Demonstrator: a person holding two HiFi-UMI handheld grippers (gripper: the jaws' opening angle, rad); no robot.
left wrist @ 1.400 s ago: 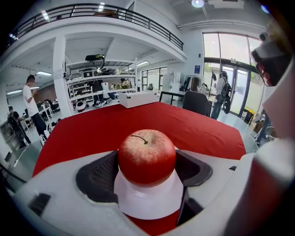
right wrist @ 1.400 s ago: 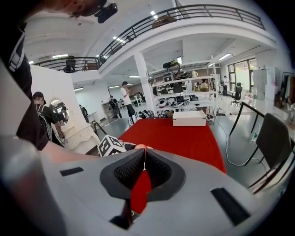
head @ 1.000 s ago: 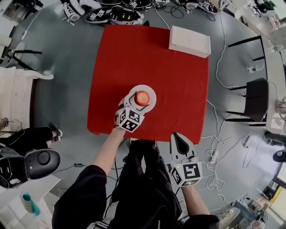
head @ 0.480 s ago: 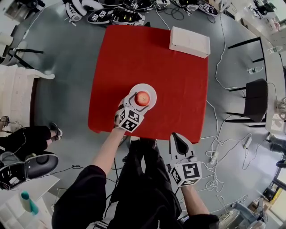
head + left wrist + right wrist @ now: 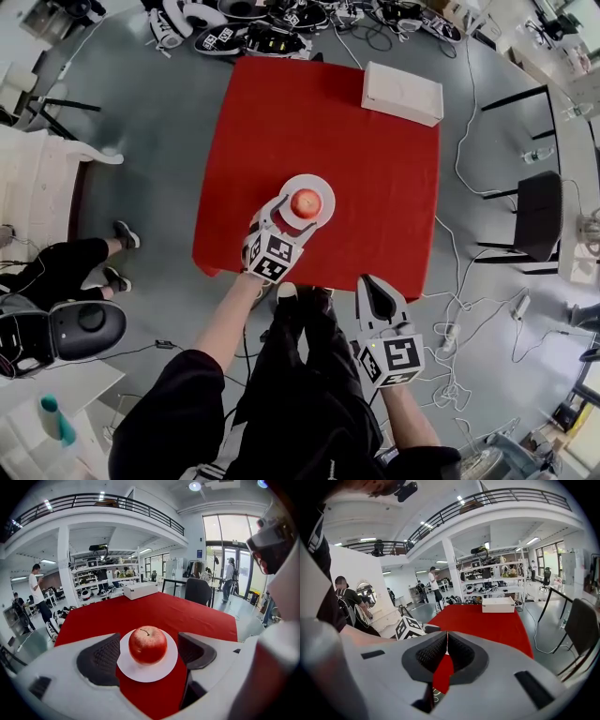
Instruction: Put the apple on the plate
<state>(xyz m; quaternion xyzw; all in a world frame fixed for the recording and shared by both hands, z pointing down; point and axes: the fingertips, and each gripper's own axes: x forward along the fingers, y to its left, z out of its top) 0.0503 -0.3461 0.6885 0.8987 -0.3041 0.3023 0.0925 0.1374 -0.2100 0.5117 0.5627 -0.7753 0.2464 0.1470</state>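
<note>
Sitting upright on the plate [image 5: 324,190], the apple [image 5: 304,202] looked delivered, so the left gripper [image 5: 286,217] held its jaws apart, clear of it, while the right gripper [image 5: 379,292] hung idle off the worktop [image 5: 375,169], jaws together.

Left gripper [image 5: 291,214] reaches forward on an outstretched arm, jaws spread wide apart; right gripper [image 5: 375,289] held low and drawn back, jaws pressed together.
</note>
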